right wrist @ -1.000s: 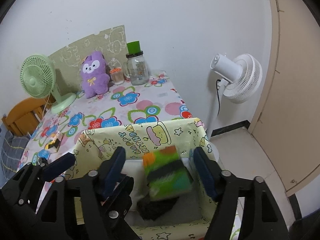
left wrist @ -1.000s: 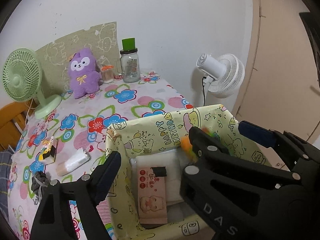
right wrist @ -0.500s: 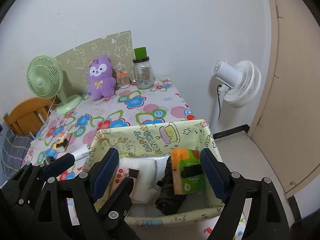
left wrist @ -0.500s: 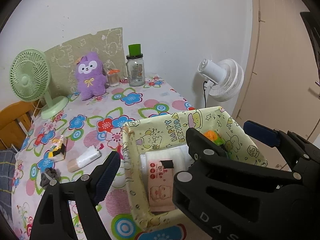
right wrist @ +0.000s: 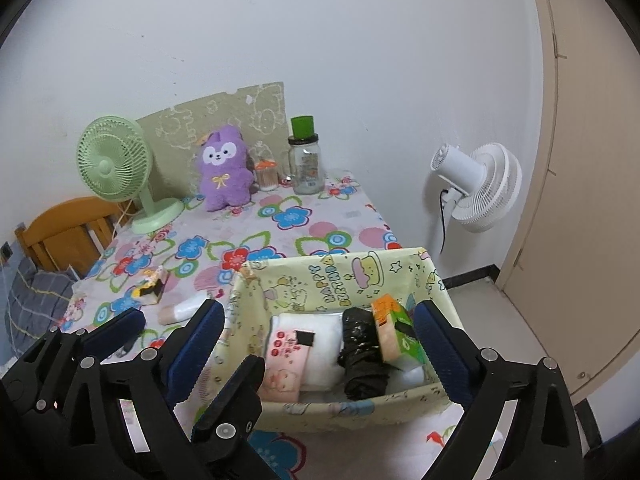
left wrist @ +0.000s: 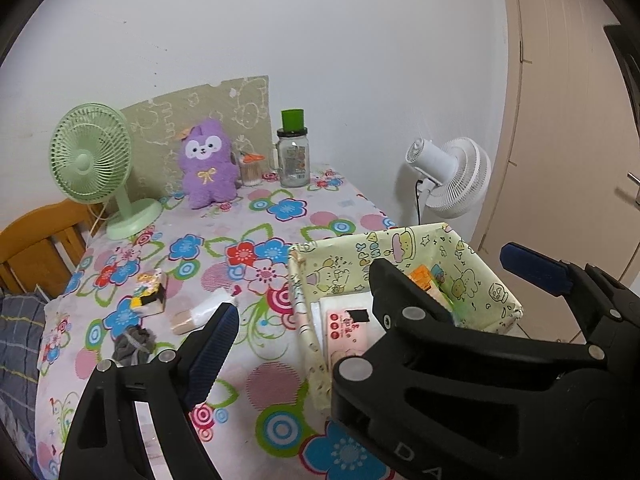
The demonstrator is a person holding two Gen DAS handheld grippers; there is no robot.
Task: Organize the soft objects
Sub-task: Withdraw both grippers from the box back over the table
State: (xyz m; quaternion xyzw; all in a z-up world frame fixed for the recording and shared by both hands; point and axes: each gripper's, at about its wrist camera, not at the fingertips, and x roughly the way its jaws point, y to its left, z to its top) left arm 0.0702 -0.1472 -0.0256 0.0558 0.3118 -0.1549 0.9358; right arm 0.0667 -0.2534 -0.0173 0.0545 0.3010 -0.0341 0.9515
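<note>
A yellow cartoon-print fabric basket (right wrist: 360, 280) stands at the table's near right corner. Inside lie a white folded cloth (right wrist: 324, 332), a pink tissue pack (right wrist: 286, 356), a black bundle (right wrist: 360, 352) and a green-and-orange pack (right wrist: 396, 332) leaning against the bundle. My right gripper (right wrist: 318, 312) hovers above the basket's near side, jaws opening, and touches nothing. My left gripper (left wrist: 316, 320) overlaps it on the left, wide open and still widening a little, with nothing between its fingers. A purple plush (right wrist: 222, 170) sits at the back. A grey rag (left wrist: 132, 344) lies near the left.
On the flowered tablecloth (left wrist: 260, 384) lie a white-and-beige roll (left wrist: 200, 314) and a small yellow-black packet (left wrist: 150, 294). A green fan (left wrist: 92, 160), a glass jar (left wrist: 294, 156) and a toothpick holder (left wrist: 251, 168) stand at the back. A white fan (right wrist: 476, 188) stands beyond the table's right edge, and a wooden chair (right wrist: 64, 232) on the left.
Both grippers drew back and up from the basket. The right gripper let go of the green-and-orange pack, which now rests in the basket, and its jaws spread wider.
</note>
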